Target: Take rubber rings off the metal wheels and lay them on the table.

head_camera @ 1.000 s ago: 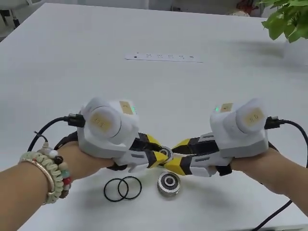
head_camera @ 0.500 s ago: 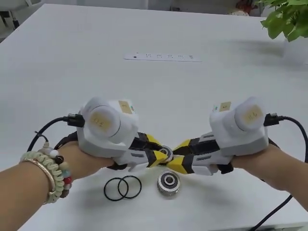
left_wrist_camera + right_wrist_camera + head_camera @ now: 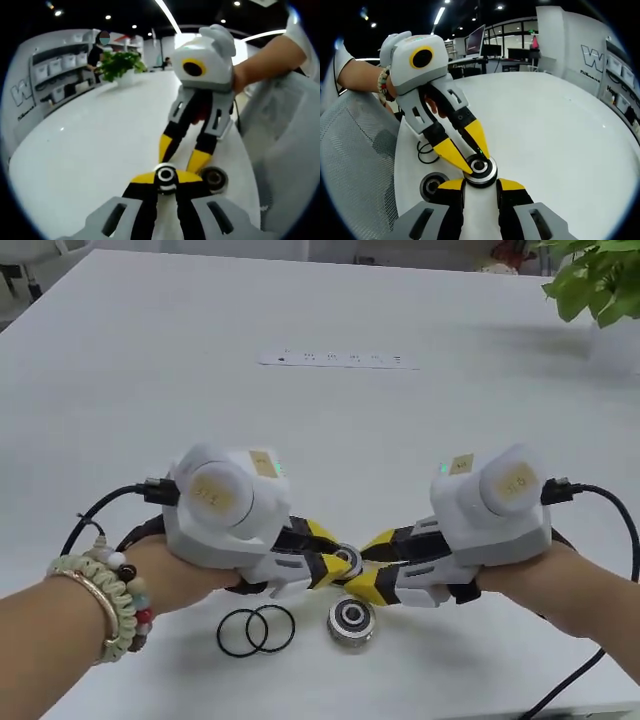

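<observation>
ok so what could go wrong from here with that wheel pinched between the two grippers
1. The left gripper holds the small metal wheel only at its jaw tips, seemingly above the table. A pull on its rubber ring by the right gripper might pop it loose.
2. A second wheel and two loose rings lie right below. A dropped wheel could knock them about.

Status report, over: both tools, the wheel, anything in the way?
Left tool shut on wheel, off the table. Right tool at same wheel, grip unclear. Two rings, second wheel on table below; path clear.
</observation>
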The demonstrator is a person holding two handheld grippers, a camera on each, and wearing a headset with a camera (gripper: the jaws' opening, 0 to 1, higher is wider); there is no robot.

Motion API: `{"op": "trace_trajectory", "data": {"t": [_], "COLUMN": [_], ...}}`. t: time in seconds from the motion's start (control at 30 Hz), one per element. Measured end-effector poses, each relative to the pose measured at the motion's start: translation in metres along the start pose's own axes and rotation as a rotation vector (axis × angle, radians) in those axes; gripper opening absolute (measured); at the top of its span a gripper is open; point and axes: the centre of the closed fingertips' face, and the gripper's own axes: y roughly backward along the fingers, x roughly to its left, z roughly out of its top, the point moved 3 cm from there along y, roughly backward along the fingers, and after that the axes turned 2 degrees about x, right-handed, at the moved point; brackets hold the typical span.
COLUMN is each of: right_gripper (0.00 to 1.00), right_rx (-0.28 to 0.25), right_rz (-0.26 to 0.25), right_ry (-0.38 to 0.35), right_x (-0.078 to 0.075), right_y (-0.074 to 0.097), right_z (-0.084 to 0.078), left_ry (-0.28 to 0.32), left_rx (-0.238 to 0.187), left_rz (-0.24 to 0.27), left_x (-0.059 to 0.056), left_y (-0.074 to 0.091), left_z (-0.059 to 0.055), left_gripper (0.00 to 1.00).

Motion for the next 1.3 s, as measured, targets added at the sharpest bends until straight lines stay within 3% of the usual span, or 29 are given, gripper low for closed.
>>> {"op": "trace_trajectory", "data": {"t": [0.4, 0.63, 1.3], "right_gripper": [0.18, 0.25, 0.19], "right_rx": [0.005, -0.008, -0.010], "right_rz": [0.018, 0.002, 0.022], "right_ry": [-0.013, 0.001, 0.001], "right_x": [0.0004, 0.0000, -0.0002], "right_y": [0.0040, 0.0017, 0.0058], "right_z": [-0.0012, 0.0032, 0.0012], "left_ry": [0.002, 0.003, 0.005], "left_rx": [-0.002, -0.003, -0.008], "left_rz": [0.001, 0.001, 0.000], "left_x": [0.0000, 0.0002, -0.0007], "left_y": [0.0000, 0.0003, -0.0005], "left_z": [-0.0001, -0.0001, 0.0004], "left_gripper": [0.14, 0.14, 0.14]}}
